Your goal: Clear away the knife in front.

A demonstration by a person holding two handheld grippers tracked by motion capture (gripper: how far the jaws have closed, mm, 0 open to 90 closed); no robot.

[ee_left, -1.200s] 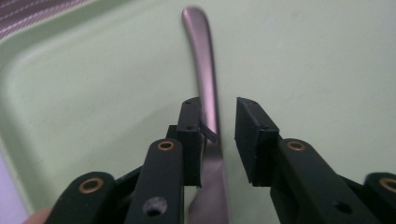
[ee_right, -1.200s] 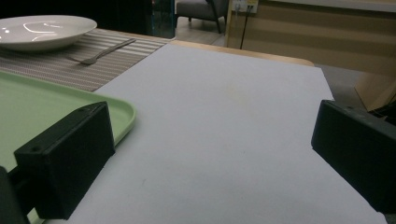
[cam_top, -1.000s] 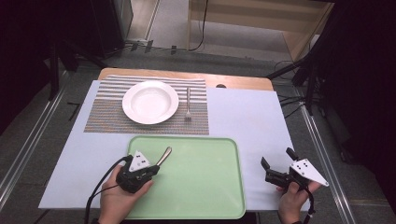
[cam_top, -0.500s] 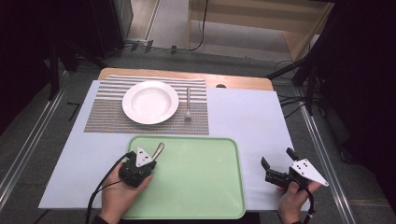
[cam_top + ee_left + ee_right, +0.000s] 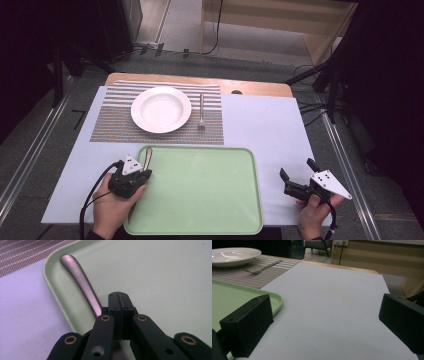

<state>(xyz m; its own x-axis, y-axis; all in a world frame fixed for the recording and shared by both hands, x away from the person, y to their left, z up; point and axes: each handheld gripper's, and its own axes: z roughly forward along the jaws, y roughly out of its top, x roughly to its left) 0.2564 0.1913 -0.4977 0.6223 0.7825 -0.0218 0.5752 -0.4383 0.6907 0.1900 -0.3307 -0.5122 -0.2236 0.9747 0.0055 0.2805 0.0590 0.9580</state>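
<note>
My left gripper (image 5: 144, 172) sits over the near-left corner of the green tray (image 5: 200, 200), shut on a metal utensil (image 5: 148, 155). In the left gripper view the jaws (image 5: 119, 298) are pressed together, and the utensil's rounded handle (image 5: 80, 281) runs from them along the tray's rim (image 5: 53, 287). What kind of utensil it is stays hidden under the gripper. My right gripper (image 5: 297, 169) rests open on the pale blue mat right of the tray. Nothing lies between its wide-set jaws (image 5: 325, 322).
A white plate (image 5: 161, 109) and a fork (image 5: 201, 110) lie on a striped placemat (image 5: 115, 120) beyond the tray. The plate (image 5: 234, 256) and fork (image 5: 263, 268) appear far left in the right gripper view. The table's wooden edge (image 5: 260, 87) is at the back.
My left gripper has slid left along the tray's near-left corner, carrying the utensil with it. The right gripper has stayed put.
</note>
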